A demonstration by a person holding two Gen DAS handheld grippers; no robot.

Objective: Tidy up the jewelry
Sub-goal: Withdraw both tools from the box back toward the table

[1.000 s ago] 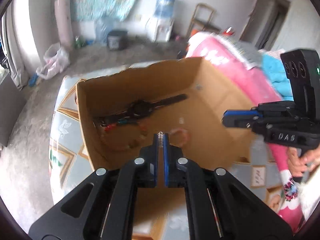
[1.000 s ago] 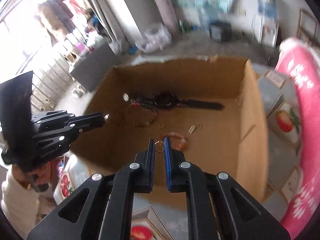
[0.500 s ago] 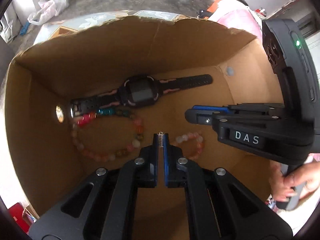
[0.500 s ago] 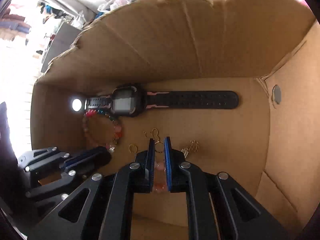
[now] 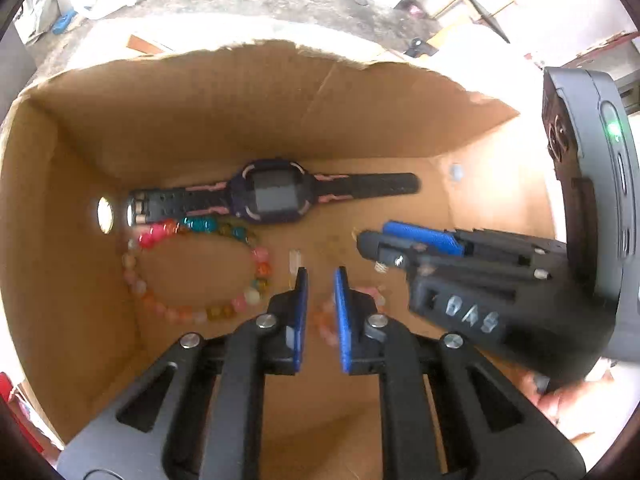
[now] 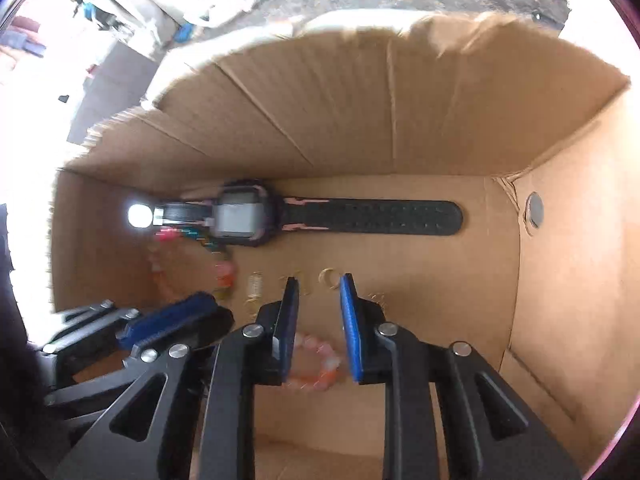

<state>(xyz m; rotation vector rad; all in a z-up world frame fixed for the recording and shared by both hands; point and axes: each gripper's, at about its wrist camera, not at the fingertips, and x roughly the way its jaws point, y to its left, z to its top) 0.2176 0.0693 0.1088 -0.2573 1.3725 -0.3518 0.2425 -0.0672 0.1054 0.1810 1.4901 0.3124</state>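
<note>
Looking into the cardboard box (image 5: 280,92), we find a round hole (image 5: 105,214) in its left wall, bright with daylight. Just beside it begins the black and pink watch (image 5: 272,194), which lies flat along the foot of the far wall, strap stretched toward the right wall. In front of the watch, toward the left wall, we see the large multicoloured bead bracelet (image 5: 196,268) lying in a loop, its top touching the watch strap. To its right we hold the left gripper (image 5: 319,274) pointing steeply down over the middle of the floor; its jaws have just been opening, stand a little apart and grip nothing, and a small silver spring-like earring (image 5: 295,260) lies just off its left fingertip. A small pink bead bracelet (image 6: 316,364) lies on the floor under the two grippers. Further right, the right gripper (image 6: 319,282) hangs over the floor; its jaws too have just been opening and are empty, with a small gold ring (image 6: 329,278) on the cardboard between the tips. The right wall carries a grey disc (image 6: 535,210).
</note>
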